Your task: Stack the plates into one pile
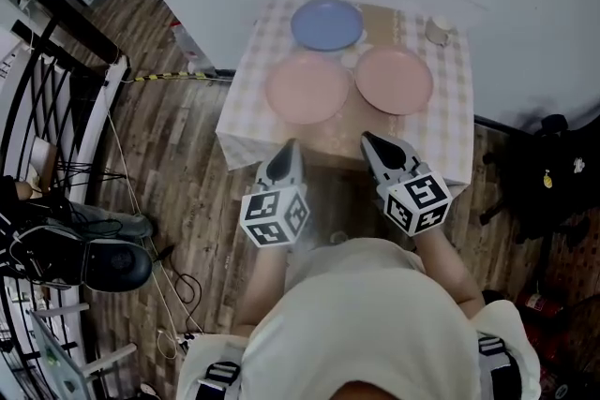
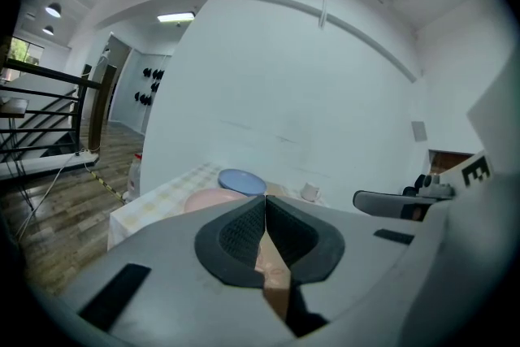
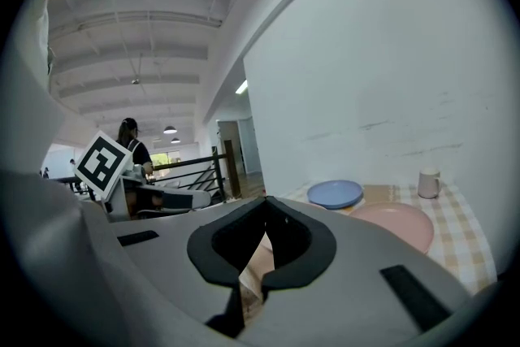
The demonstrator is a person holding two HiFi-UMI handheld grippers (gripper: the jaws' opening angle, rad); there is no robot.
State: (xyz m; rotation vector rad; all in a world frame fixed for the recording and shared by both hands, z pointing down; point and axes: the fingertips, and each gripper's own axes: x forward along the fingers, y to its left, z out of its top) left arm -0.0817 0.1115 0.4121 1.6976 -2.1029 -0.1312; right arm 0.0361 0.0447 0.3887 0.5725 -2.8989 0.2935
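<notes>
Three plates lie on a small table with a checked cloth (image 1: pixel 246 108): a blue plate (image 1: pixel 326 23) at the back, a pink plate (image 1: pixel 307 87) at front left and another pink plate (image 1: pixel 394 80) at front right. My left gripper (image 1: pixel 290 145) hovers shut and empty just short of the table's near edge, below the left pink plate. My right gripper (image 1: pixel 367 140) is shut and empty too, beside it, below the right pink plate. The left gripper view shows the blue plate (image 2: pixel 241 180) and a pink plate (image 2: pixel 213 199) ahead; the right gripper view shows the blue plate (image 3: pixel 335 193) and a pink plate (image 3: pixel 398 225).
A small white cup (image 1: pixel 438 30) stands at the table's back right corner. A white wall runs behind the table. A black railing (image 1: pixel 37 108) and cables lie on the wooden floor at left; a dark bag (image 1: pixel 548 173) sits at right.
</notes>
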